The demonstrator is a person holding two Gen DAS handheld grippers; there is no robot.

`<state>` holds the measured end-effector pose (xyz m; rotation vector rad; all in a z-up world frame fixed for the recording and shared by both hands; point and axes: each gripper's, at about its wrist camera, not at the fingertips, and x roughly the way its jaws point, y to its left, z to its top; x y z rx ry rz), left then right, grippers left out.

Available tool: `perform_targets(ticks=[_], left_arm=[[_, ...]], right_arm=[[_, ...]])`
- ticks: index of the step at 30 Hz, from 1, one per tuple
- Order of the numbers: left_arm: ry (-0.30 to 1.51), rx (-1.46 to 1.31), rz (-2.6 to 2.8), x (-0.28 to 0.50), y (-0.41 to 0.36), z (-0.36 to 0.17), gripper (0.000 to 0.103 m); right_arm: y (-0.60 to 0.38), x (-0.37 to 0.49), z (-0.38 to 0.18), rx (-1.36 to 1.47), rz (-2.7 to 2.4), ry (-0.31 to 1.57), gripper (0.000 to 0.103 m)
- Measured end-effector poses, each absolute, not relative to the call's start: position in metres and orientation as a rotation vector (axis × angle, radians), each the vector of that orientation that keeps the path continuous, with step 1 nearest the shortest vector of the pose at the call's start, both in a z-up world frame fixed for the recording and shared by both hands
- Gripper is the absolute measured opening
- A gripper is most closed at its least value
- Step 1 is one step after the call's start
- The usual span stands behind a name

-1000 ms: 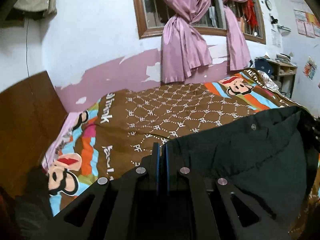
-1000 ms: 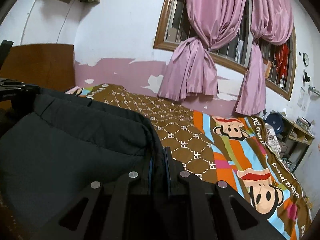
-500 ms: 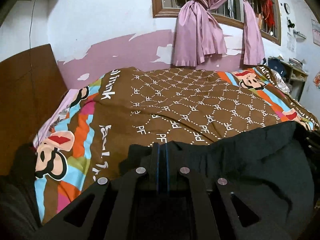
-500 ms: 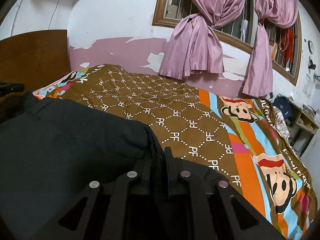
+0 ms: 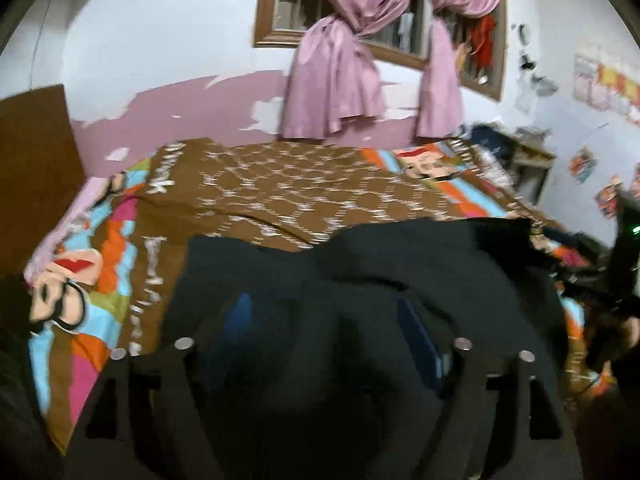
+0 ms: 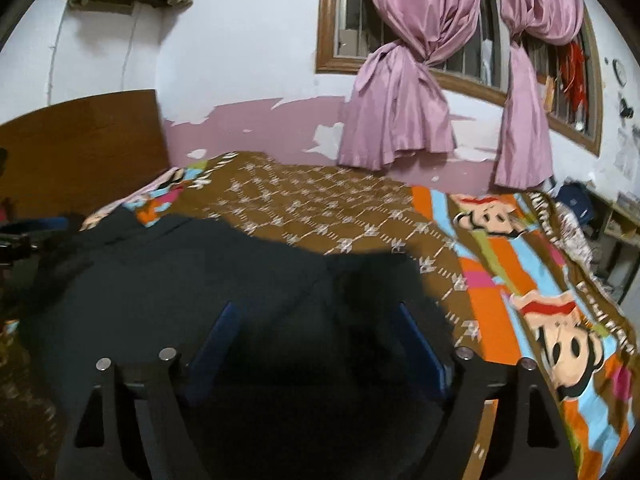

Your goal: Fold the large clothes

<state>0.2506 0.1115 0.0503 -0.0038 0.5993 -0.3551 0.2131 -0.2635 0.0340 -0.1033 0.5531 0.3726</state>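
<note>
A large black garment (image 5: pixel 400 264) lies spread on the bed's brown patterned blanket (image 5: pixel 304 188); it also shows in the right wrist view (image 6: pixel 192 280). My left gripper (image 5: pixel 324 312) is open, its blue-padded fingers (image 5: pixel 240 312) wide apart over the garment's near edge. My right gripper (image 6: pixel 316 320) is open too, with blue pads (image 6: pixel 416 332) spread over the garment. Neither holds the cloth. The right gripper appears at the right edge of the left wrist view (image 5: pixel 616 276).
The blanket (image 6: pixel 520 280) has cartoon monkey faces and bright stripes. A wooden headboard (image 6: pixel 80 148) stands at the left. Pink curtains (image 6: pixel 404 92) hang at the window on the far wall. A cluttered shelf (image 5: pixel 528 160) stands at the right.
Both grippers were shut on the garment's edge and holding it up. They lowered it onto the bed and opened, letting it go. The garment now lies flat.
</note>
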Motion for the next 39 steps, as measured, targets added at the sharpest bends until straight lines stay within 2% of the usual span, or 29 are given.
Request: perform_targets(ticks=[3,7,10,14,17,19,21,39], left_arm=[[0.653,-0.02,-0.375,0.241,0.099,0.045,0.073],[0.701,-0.029,-0.355,0.224,0.092,0.032,0.076],[0.717,-0.052,-0.338,0.209,0.095,0.019,0.086],[0.727,-0.025,-0.33,0.206,0.091,0.01,0.087],[0.738,0.045,-0.305,0.21,0.084,0.003,0.088],[0.751,0.072,-0.269,0.215,0.081,-0.006,0.098],[0.751,0.056,-0.249,0.219,0.083,-0.014,0.101],[0.819,-0.07,-0.167,0.298,0.12,-0.017,0.102]], right_arm=[[-0.263,0.195,0.024,-0.077,0.428,0.605,0.092],[-0.26,0.179,0.007,-0.03,0.472,0.661,0.094],[-0.255,0.177,-0.009,0.008,0.502,0.713,0.095],[-0.245,0.179,-0.023,0.019,0.518,0.753,0.095],[-0.239,0.187,-0.027,0.026,0.506,0.752,0.102],[-0.236,0.191,-0.031,0.029,0.493,0.754,0.103],[-0.233,0.196,-0.033,0.03,0.484,0.752,0.103],[-0.219,0.303,-0.035,-0.024,0.411,0.783,0.103]])
